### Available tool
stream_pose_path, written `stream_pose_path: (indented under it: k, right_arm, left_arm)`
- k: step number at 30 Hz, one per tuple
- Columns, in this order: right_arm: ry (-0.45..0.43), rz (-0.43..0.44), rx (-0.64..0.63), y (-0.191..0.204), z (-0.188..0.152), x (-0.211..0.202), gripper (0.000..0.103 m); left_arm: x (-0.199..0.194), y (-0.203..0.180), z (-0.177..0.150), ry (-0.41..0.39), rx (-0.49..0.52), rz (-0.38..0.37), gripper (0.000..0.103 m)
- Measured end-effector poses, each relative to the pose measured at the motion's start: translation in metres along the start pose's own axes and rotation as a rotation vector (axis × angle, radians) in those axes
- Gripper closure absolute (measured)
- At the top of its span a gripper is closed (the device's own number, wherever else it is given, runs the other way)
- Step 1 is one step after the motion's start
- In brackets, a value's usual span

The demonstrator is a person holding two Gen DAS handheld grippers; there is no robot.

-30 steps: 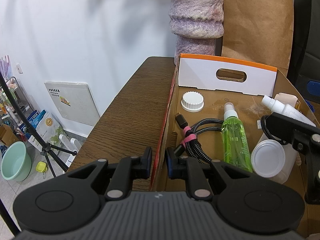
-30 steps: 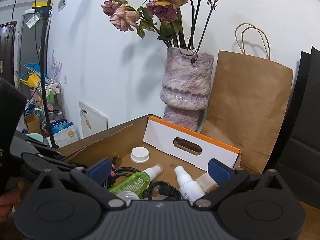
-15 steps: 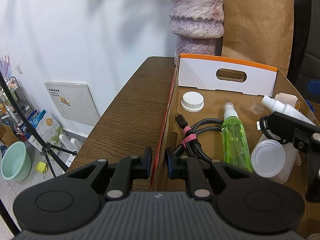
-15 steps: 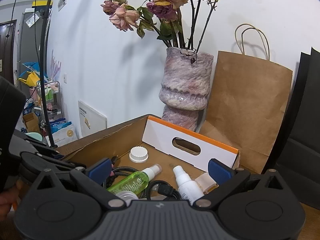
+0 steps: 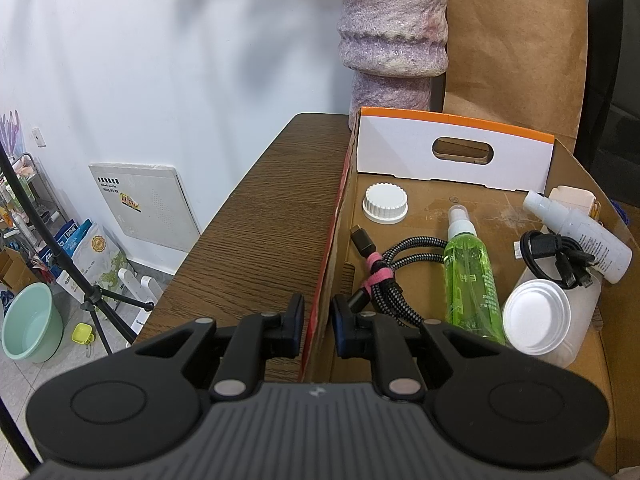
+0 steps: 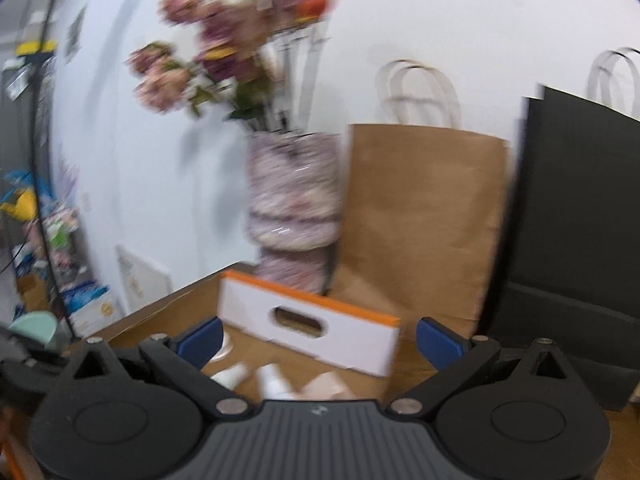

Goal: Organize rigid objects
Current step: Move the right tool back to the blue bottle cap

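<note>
A cardboard box (image 5: 456, 158) sits on the wooden table (image 5: 264, 224). Inside lie a green spray bottle (image 5: 472, 276), a white spray bottle (image 5: 580, 232), a white ribbed cap (image 5: 385, 203), a clear jar with a white lid (image 5: 538, 320), a braided cable (image 5: 394, 276) and a black cable (image 5: 556, 254). My left gripper (image 5: 318, 320) is shut on the box's left wall (image 5: 320, 304). My right gripper (image 6: 318, 338) is open and empty, above the box (image 6: 308, 320); its view is blurred.
A purple vase (image 5: 394, 36) with dried flowers (image 6: 224, 52) stands behind the box. A brown paper bag (image 5: 516, 48) and a black bag (image 5: 612, 80) stand at the back right. The table's left edge drops to the floor, with a tripod (image 5: 92, 296) and a green basin (image 5: 28, 328).
My right gripper has left the left wrist view, moving up and to the right; its own view is now blurred. The left gripper and the box have not moved.
</note>
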State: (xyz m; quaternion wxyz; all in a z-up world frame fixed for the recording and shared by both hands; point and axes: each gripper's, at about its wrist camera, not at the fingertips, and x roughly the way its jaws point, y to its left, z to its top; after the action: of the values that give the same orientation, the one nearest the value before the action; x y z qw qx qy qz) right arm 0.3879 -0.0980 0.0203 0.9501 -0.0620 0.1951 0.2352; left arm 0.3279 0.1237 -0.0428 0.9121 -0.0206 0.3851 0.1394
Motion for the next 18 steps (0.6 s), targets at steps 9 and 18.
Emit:
stream_pose_path:
  k: [9, 18]
  right_arm:
    - [0.034, -0.153, 0.182, -0.079, -0.006, 0.017, 0.000]
    - [0.166, -0.251, 0.303, -0.125, -0.046, 0.063, 0.000]
  left_arm:
    - [0.000, 0.000, 0.000, 0.000, 0.000, 0.000, 0.087]
    - [0.000, 0.000, 0.000, 0.000, 0.000, 0.000, 0.087]
